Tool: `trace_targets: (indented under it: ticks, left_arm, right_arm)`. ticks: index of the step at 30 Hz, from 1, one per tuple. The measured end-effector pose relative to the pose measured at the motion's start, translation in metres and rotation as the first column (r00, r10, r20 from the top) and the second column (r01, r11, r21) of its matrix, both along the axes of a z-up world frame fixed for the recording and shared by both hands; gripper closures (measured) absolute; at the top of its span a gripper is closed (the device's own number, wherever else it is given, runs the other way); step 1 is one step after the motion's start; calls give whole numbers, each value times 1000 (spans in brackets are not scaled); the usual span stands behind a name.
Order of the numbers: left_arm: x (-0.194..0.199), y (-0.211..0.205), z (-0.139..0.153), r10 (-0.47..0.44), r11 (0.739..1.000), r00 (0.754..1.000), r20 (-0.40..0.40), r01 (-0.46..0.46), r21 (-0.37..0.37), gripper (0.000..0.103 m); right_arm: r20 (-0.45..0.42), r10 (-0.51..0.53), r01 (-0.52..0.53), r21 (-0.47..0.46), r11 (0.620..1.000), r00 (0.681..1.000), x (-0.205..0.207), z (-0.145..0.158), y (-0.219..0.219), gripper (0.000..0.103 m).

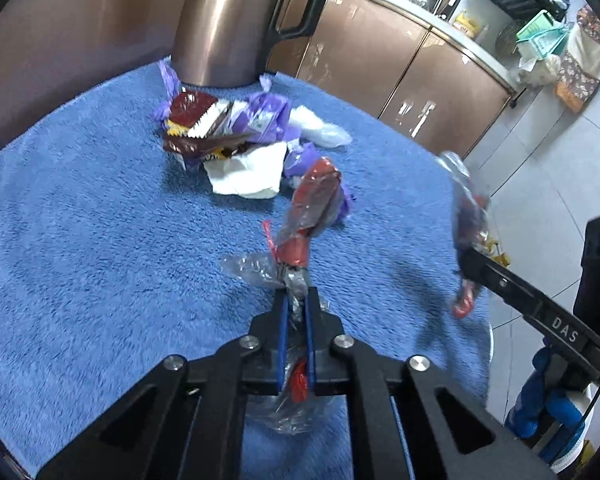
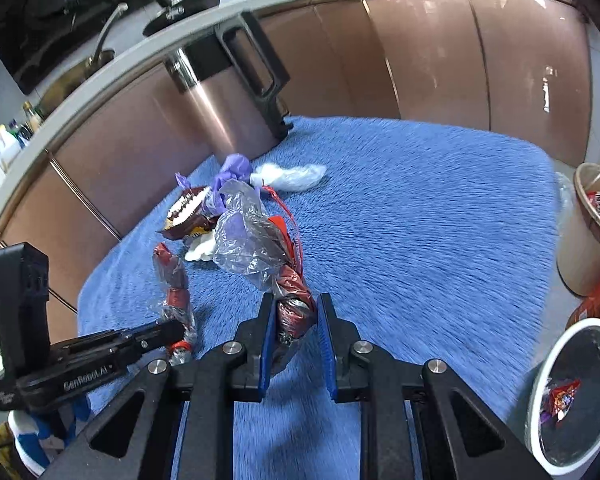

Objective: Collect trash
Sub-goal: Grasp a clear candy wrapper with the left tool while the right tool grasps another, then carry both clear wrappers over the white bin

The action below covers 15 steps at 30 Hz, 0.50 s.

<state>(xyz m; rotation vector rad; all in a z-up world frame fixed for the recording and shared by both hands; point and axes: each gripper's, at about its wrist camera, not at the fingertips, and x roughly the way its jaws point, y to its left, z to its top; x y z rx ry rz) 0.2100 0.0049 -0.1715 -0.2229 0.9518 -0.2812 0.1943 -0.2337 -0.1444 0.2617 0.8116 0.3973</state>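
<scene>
Both grippers hold trash: the left gripper (image 1: 296, 312) pinches a long red-and-clear plastic wrapper (image 1: 314, 204), the right gripper (image 2: 296, 320) a similar one (image 2: 288, 280). The white round bin (image 2: 576, 396) lies right of the right jaws, nearer to that hand.

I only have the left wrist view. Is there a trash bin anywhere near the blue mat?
Observer: Yes. The right wrist view shows a white bin with a black liner, just off the near right edge of the blue mat.
Operator: Anything in it?
Observer: A crumpled red snack wrapper lies at the bottom.
Operator: Any other bin?
Observer: A beige bin stands farther back on the right, with trash showing inside.
</scene>
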Motion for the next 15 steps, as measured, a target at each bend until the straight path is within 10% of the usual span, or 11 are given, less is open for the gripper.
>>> trace_targets:
  ticks: [15]
  left_arm:
    - [-51, -70, 66, -172, 985, 979, 111, 172, 14, 97]
  right_arm:
    - [141, -241, 237, 45, 970, 960, -113, 38, -99, 84]
